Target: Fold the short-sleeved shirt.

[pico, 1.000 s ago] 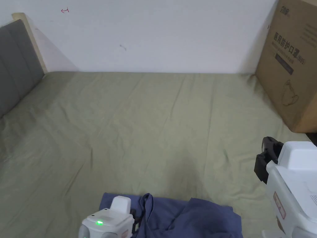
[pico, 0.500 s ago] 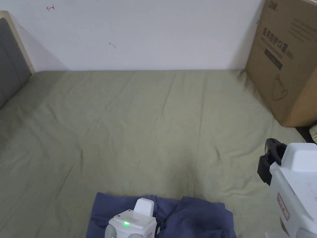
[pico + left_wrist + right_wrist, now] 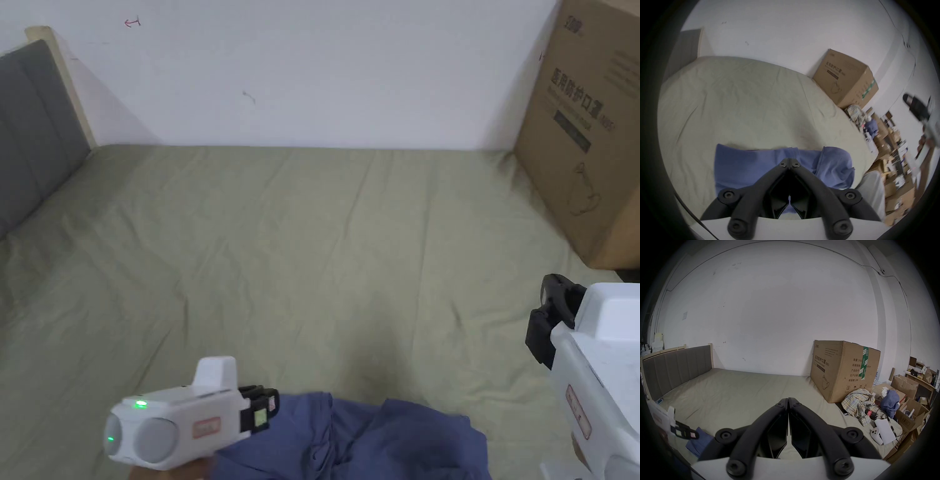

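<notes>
- Your left gripper (image 3: 789, 160) has its jaws pressed tip to tip with no cloth visibly caught between them; it sits just above the blue shirt (image 3: 753, 165), near the shirt's upper edge as its own view shows it.
- From your head view, that left gripper (image 3: 265, 405) points to the right, its black tips right at the shirt's (image 3: 375, 440) left edge; you cannot tell from here whether they touch the fabric.
- Your right gripper (image 3: 788, 400) is likewise clenched on nothing, held up over the bed sheet (image 3: 740, 391) and well apart from the shirt.
- In your head view the right gripper (image 3: 545, 319) sits at the right edge, above the bare sheet (image 3: 300, 250).
- Your shirt lies bunched on the near edge of the bed, its right part rumpled into folds, its left part flatter.
- A cardboard box (image 3: 587, 125) stands on the far right corner of the bed, against the wall.
- A grey headboard (image 3: 31, 125) runs along the left.
</notes>
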`<move>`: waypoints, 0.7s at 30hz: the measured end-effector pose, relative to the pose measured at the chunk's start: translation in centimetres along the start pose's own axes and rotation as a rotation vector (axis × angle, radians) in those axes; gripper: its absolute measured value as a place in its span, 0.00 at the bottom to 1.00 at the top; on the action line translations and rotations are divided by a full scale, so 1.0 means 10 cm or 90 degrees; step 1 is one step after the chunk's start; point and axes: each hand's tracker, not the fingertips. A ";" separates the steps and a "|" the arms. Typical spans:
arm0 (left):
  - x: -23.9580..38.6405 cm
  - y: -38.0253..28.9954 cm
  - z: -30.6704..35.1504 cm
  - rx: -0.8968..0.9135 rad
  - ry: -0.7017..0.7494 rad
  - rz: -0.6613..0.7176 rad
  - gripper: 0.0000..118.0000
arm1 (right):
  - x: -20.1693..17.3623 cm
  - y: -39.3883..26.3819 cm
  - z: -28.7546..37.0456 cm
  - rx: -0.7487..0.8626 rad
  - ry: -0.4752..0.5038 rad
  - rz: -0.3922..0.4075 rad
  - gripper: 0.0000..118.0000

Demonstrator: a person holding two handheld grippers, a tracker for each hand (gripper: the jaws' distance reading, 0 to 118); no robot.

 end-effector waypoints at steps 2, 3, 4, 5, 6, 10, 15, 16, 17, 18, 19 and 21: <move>-0.27 0.06 0.12 0.011 -0.009 0.035 0.00 | -0.05 0.01 -0.02 0.000 0.007 0.003 0.00; -0.42 0.08 0.16 -0.002 -0.010 0.061 0.00 | -0.09 0.01 -0.04 -0.001 0.010 0.004 0.00; -0.55 0.09 0.18 -0.011 -0.019 0.089 0.00 | -0.11 0.01 -0.05 -0.002 0.013 0.005 0.00; -0.64 0.07 0.19 -0.018 -0.032 0.130 0.01 | -0.13 0.01 -0.07 -0.003 0.016 0.006 0.00; -0.76 0.05 0.19 -0.031 -0.035 0.173 0.04 | -0.16 0.01 -0.08 -0.005 0.019 0.006 0.00; -1.12 -0.06 0.18 -0.043 -0.024 0.250 0.58 | -0.23 0.00 -0.12 -0.011 0.024 0.014 0.00; -1.53 -0.14 -0.02 -0.051 -0.047 0.268 0.84 | -0.27 -0.05 -0.20 -0.027 0.022 0.020 0.00; -1.56 -0.15 -0.05 -0.057 -0.055 0.268 0.84 | -0.27 -0.05 -0.21 -0.029 0.021 0.020 0.00; -1.38 -0.17 -0.05 -0.068 -0.064 0.267 0.83 | -0.27 -0.06 -0.23 -0.033 0.019 0.022 0.00; -1.31 -0.19 -0.08 -0.083 -0.074 0.265 0.79 | -0.27 -0.07 -0.24 -0.035 0.017 0.023 0.00; -1.31 -0.20 -0.12 -0.092 -0.081 0.262 0.73 | -0.27 -0.07 -0.24 -0.037 0.015 0.024 0.00; -1.23 -0.21 -0.20 -0.115 -0.073 0.244 0.59 | -0.25 -0.09 -0.26 -0.042 0.012 0.024 0.00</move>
